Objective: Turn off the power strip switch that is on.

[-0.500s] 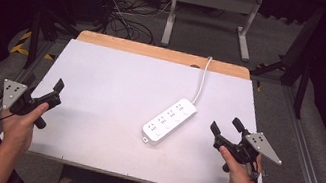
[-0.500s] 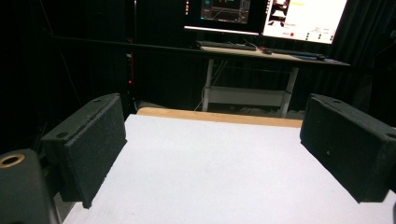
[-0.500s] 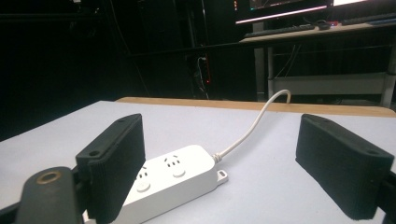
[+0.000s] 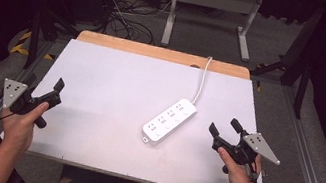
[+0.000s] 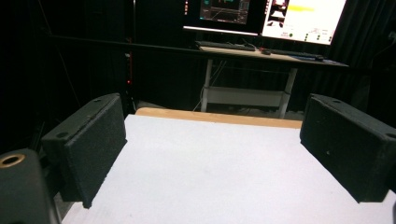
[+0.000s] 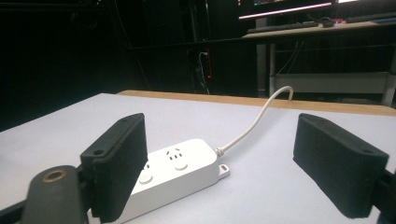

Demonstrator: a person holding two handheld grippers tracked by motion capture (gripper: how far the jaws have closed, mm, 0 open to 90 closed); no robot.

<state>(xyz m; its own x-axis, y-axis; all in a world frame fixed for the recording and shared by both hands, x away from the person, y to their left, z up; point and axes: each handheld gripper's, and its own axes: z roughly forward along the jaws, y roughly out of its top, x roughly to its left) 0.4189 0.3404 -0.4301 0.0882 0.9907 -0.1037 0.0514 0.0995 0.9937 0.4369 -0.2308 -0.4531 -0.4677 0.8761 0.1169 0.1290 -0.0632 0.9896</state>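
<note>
A white power strip [image 4: 169, 122] lies slanted on the white table top [image 4: 117, 78], right of centre, and its white cable [image 4: 202, 78] runs off over the far edge. A hand holds my left gripper [image 4: 45, 84] open over the table's near left corner, far from the strip. My right gripper [image 4: 224, 127] is open near the front right, a short way right of the strip's near end. In the right gripper view the strip [image 6: 177, 172] lies just beyond the left jaw, with my gripper [image 6: 224, 140] empty. In the left gripper view my gripper [image 5: 212, 154] spans bare table.
A wooden strip [image 4: 158, 51] borders the table's far edge. Beyond it stand a desk frame [image 4: 211, 8] and loose floor cables [image 4: 123, 18]. Metal rails [image 4: 310, 168] run along both sides of the table. Monitors [image 5: 266, 16] glow on the far desk.
</note>
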